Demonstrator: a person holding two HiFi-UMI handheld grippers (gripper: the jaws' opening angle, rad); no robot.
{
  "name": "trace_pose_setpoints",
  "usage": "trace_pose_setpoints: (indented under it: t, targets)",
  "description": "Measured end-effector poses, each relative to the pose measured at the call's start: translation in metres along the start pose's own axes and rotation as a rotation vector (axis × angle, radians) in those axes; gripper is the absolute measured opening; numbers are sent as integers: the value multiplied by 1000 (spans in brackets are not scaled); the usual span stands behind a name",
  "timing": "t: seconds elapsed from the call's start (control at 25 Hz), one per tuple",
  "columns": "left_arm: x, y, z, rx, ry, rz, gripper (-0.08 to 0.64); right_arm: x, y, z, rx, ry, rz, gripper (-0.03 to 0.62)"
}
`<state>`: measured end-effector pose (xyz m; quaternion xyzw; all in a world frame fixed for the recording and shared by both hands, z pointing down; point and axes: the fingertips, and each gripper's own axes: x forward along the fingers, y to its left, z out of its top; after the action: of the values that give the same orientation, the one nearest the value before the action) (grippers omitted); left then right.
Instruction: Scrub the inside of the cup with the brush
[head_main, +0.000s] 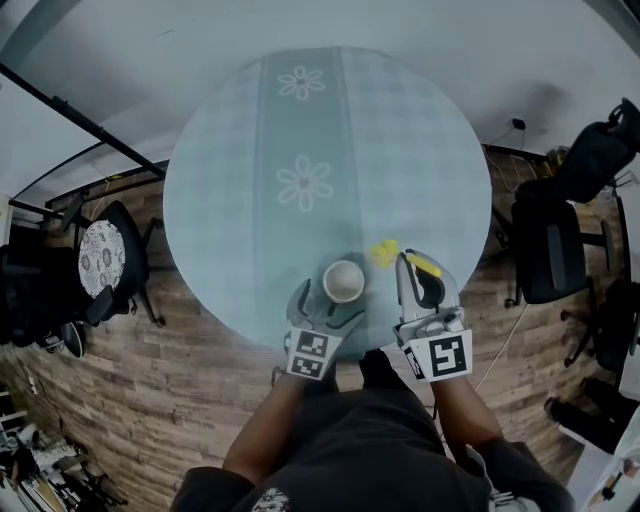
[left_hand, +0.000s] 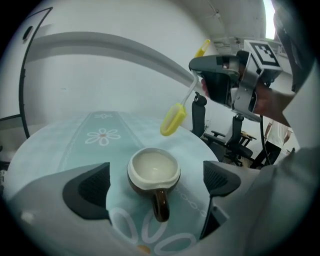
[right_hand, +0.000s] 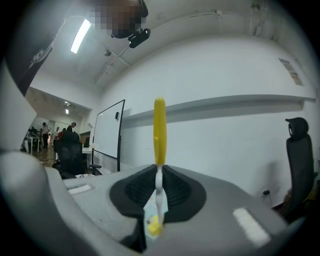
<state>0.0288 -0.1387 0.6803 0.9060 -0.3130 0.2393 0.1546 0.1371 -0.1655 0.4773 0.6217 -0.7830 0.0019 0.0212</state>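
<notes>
Head view, lower centre: we see a round, cream-lined cup (head_main: 344, 281) on the checked tablecloth (head_main: 250, 150). Left gripper view: the left gripper (left_hand: 153, 185) is spread wide around it, ribbed pads (left_hand: 89, 189) clear of its brown wall. Right gripper view: the right gripper (right_hand: 159, 192) is clenched on the yellow brush (right_hand: 159, 130), on its thin white stem, perhaps plastic.
</notes>
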Motion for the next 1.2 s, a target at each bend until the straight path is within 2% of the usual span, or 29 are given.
trace_pose_setpoints:
  t: [0.32,0.76,1.2]
  targets:
    - [38,0,-24,47,93,30,592,6,-10,-15,31,15,16,35]
    - [70,8,-38,31,209,40,592,13,-20,-30,28,38,38,35]
    - [88,12,-44,45,241,59,591,15,-28,-39,39,46,46,35]
